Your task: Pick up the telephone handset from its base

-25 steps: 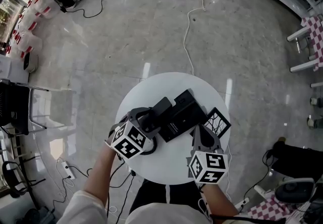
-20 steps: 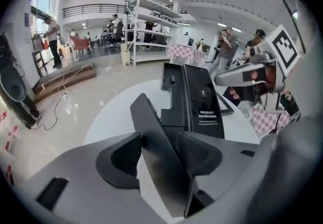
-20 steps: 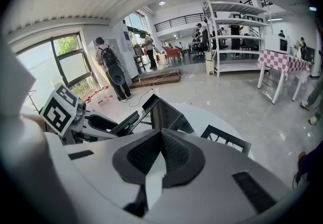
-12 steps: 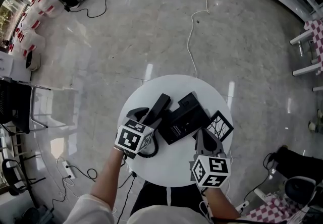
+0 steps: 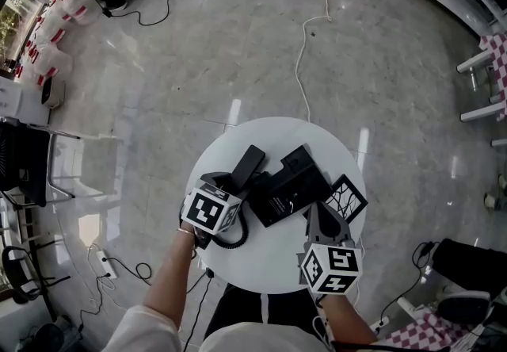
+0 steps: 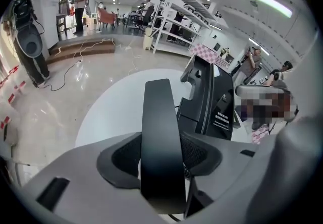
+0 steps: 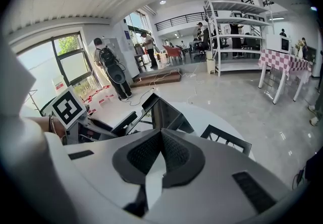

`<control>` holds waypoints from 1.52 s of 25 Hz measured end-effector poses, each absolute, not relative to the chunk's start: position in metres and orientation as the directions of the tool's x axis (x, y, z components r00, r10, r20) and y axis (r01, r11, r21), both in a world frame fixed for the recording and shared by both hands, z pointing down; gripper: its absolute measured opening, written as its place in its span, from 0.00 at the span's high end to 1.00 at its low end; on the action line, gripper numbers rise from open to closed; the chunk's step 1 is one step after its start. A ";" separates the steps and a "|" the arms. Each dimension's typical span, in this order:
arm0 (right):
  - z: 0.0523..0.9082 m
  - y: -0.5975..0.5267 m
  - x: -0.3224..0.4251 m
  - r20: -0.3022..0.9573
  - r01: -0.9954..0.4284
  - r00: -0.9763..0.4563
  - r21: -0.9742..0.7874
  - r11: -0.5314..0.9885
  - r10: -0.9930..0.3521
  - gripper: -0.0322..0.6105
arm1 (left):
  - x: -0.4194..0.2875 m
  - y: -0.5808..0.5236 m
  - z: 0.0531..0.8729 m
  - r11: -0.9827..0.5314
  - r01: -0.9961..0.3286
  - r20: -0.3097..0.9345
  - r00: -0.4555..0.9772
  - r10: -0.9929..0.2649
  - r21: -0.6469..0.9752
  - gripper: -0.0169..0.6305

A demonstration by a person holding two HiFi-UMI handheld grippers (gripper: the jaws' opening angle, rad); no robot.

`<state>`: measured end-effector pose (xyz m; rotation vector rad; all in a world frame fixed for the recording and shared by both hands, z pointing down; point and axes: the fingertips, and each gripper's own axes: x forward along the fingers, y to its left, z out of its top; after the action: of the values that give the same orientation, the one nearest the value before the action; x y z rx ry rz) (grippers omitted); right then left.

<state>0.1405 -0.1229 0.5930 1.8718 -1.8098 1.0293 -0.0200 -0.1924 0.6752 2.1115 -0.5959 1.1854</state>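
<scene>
The black telephone handset (image 5: 247, 166) sits slanted just left of its black base (image 5: 289, 184) on the round white table (image 5: 269, 257). My left gripper (image 5: 227, 184) has the handset (image 6: 160, 132) between its two pads, which touch both of its sides while the jaws are opening slightly. A coiled cord (image 5: 231, 241) loops below that gripper. My right gripper (image 5: 321, 221) rests at the table's near right, behind the base (image 7: 161, 112). The right gripper (image 7: 161, 140) is shut with its pads meeting on nothing.
A square black-framed card with a branching pattern (image 5: 343, 198) lies right of the base. A white cable (image 5: 305, 41) runs across the marble floor beyond the table. A black chair (image 5: 24, 168) and a power strip (image 5: 103, 265) are at the left.
My left gripper has rolled so its marker cube faces more upward, and it sank a little with the handset between its jaws. The right gripper has stayed where it was.
</scene>
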 end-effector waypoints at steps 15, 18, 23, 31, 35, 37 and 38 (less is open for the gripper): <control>0.578 -0.127 0.130 0.665 -0.964 -0.084 -0.242 -0.107 -0.742 0.91 | -0.027 -0.198 0.570 -0.606 -0.660 0.597 0.722 -0.348 0.445 0.61; 0.564 -0.128 0.127 0.643 -0.966 -0.080 -0.238 -0.100 -0.761 0.91 | -0.027 -0.195 0.539 -0.613 -0.656 0.529 0.742 -0.413 0.441 0.61; 0.533 -0.129 0.126 0.592 -0.969 -0.058 -0.226 -0.096 -0.804 0.91 | -0.027 -0.187 0.490 -0.630 -0.664 0.443 0.743 -0.501 0.402 0.61; 0.470 -0.119 0.124 0.491 -0.974 -0.018 -0.205 -0.095 -0.871 0.91 | -0.033 -0.160 0.422 -0.663 -0.679 0.348 0.733 -0.585 0.315 0.61; 0.418 -0.122 0.133 0.400 -0.980 0.012 -0.175 -0.089 -0.916 0.91 | -0.039 -0.153 0.379 -0.699 -0.651 0.252 0.759 -0.600 0.294 0.61; 0.395 -0.119 0.136 0.360 -0.980 0.027 -0.173 -0.095 -0.932 0.91 | -0.044 -0.148 0.359 -0.715 -0.638 0.203 0.769 -0.606 0.285 0.61; 0.385 -0.116 0.137 0.343 -0.980 0.035 -0.174 -0.100 -0.939 0.91 | -0.046 -0.145 0.350 -0.723 -0.629 0.177 0.776 -0.605 0.285 0.61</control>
<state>0.1371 -0.1159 0.3851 2.1779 -2.0309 0.5722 -0.0460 -0.1452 0.3496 2.6406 -0.9472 0.1010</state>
